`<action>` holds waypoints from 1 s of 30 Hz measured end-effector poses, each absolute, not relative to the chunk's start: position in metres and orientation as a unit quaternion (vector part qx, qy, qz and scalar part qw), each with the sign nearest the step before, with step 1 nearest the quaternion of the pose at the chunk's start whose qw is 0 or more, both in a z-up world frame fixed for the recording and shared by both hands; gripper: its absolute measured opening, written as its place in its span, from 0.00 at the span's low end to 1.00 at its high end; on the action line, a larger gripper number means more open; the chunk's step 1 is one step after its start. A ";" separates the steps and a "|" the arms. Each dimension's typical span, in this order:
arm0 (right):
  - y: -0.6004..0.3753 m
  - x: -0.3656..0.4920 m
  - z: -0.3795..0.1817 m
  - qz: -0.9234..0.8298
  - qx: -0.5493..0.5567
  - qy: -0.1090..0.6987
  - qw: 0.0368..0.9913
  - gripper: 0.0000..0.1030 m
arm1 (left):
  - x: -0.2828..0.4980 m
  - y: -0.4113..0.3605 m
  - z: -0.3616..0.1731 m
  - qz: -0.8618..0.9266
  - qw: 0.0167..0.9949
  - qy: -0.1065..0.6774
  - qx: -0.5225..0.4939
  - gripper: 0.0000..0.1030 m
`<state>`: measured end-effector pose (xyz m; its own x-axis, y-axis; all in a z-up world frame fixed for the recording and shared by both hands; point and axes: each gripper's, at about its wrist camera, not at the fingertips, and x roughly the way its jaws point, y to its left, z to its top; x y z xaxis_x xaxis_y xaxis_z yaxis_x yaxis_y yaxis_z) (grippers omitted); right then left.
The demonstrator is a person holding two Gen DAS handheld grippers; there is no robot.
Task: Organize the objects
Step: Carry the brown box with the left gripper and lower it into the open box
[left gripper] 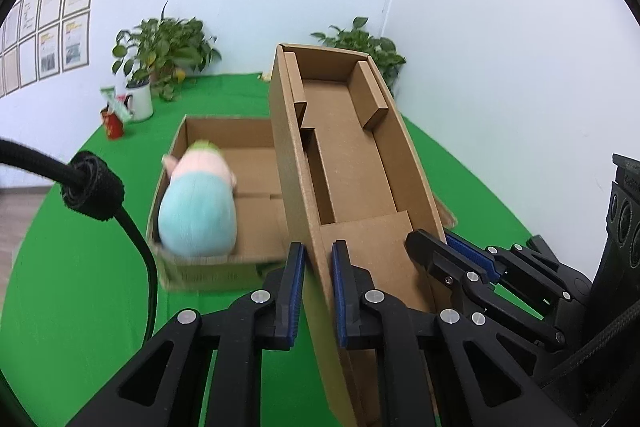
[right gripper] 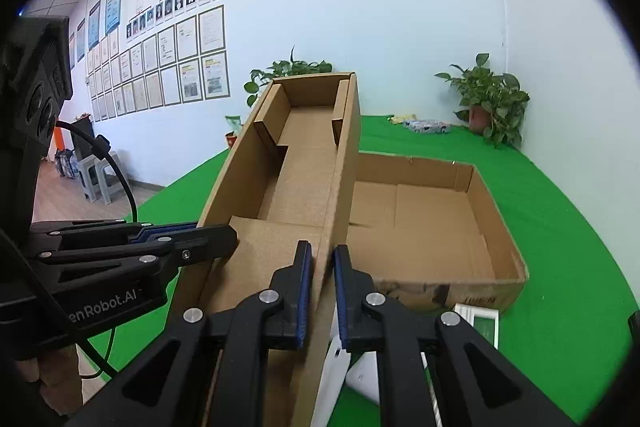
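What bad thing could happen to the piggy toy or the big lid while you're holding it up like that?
1. The cardboard lid is pinched only at its thin side walls by the left gripper and right gripper; it might slip or bend.
2. The plush toy leans at the near-left corner of the open box, so lowering the lid could squash it.
3. White items lie just below and could get bumped.

Box lid (left gripper: pixel 352 167): matt brown corrugated cardboard. Open box (right gripper: pixel 432 223): same cardboard, rough cut edges. Plush toy (left gripper: pixel 198 211): soft knitted cloth. Counter (right gripper: pixel 560 227): matt green cloth. Left gripper (left gripper: pixel 318 291), right gripper (right gripper: pixel 322 291): black matt plastic, blue ribbed pads, bright metal pins.
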<state>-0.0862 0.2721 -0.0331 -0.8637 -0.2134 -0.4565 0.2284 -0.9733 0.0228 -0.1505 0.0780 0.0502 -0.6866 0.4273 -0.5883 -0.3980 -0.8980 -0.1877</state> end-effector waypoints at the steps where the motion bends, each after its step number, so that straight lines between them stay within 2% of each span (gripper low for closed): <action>1: 0.273 -0.091 -0.029 -0.967 0.230 0.017 0.112 0.10 | -0.156 0.080 0.055 0.919 0.228 -0.022 -0.322 0.10; 9: 0.275 -0.118 -0.013 -0.970 0.221 0.018 0.104 0.10 | -0.200 0.097 0.081 0.919 0.231 -0.017 -0.318 0.10; 20: 0.278 -0.192 -0.001 -0.964 0.242 0.002 0.110 0.10 | -0.309 0.126 0.100 0.916 0.215 0.010 -0.337 0.10; 30: 0.268 -0.251 -0.032 -0.949 0.295 -0.015 0.107 0.09 | -0.388 0.145 0.057 0.902 0.189 0.035 -0.388 0.09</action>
